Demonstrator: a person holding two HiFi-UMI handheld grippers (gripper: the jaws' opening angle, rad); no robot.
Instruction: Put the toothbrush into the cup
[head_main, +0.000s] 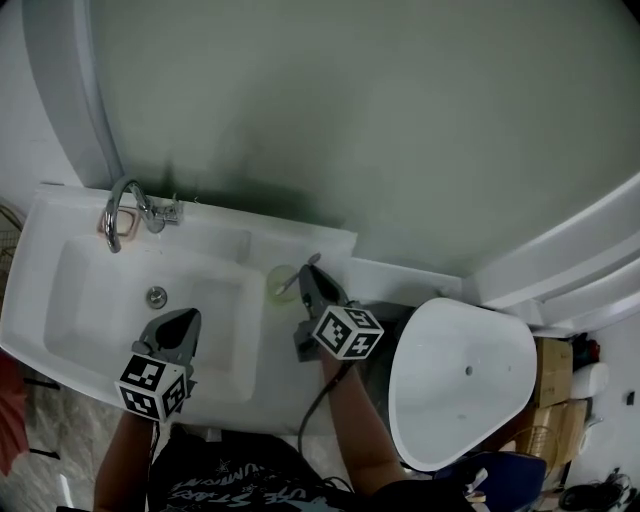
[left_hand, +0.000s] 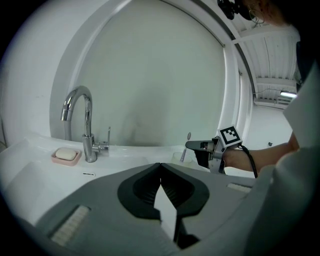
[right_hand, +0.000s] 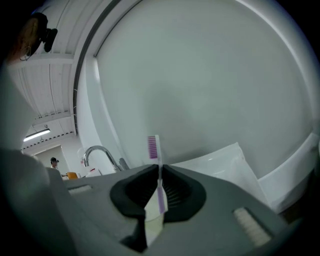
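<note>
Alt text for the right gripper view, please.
The right gripper is shut on a toothbrush, held upright with its purple bristles on top; a pale cup shows below, between the jaws. A chrome faucet stands behind at left.

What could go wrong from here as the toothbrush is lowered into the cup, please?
1. The right gripper pinches the toothbrush by its thin handle, bristles up, right over the cup. If the handle's lower end catches the rim, it may slip in the fingers.
2. The cup stands beside the basin, so a nudge from the gripper might tip it in.
</note>
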